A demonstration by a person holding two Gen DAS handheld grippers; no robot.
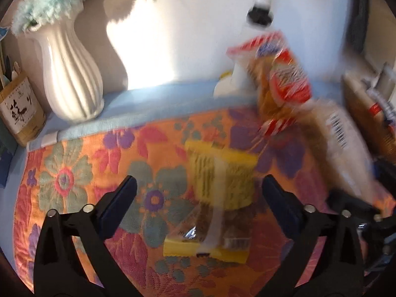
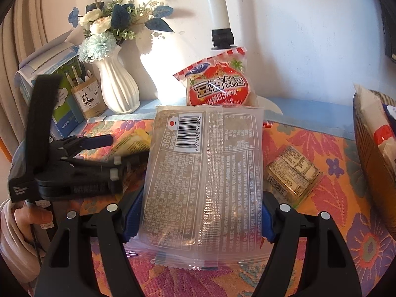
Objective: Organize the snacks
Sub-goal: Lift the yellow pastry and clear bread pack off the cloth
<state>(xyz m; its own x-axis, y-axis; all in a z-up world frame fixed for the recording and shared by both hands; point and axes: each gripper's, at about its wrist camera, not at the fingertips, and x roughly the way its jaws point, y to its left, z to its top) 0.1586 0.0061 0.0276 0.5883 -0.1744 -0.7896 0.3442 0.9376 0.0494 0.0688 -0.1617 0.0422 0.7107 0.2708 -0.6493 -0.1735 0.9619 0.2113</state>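
Note:
A yellow snack packet (image 1: pixel 220 185) lies on the floral cloth (image 1: pixel 81 173) between the fingers of my left gripper (image 1: pixel 198 198), which stands open with its pads off the packet. My right gripper (image 2: pixel 200 220) is shut on a clear grey bread pack (image 2: pixel 205 168), held label side up above the cloth. Behind it a red snack packet (image 2: pixel 217 86) leans upright against the white lamp base. A small yellow-green packet (image 2: pixel 292 173) lies on the cloth to the right. The right wrist view shows the left gripper (image 2: pixel 118 151) from the side, at the left.
A white ribbed vase (image 2: pixel 118 91) with flowers, a bamboo holder (image 2: pixel 89 99) and a blue box (image 2: pixel 49 74) stand at the back left. The lamp pole (image 2: pixel 217 7) rises at the back. A wicker basket (image 2: pixel 371 173) with packets is at the right edge. A hand (image 2: pixel 27 220) shows at lower left.

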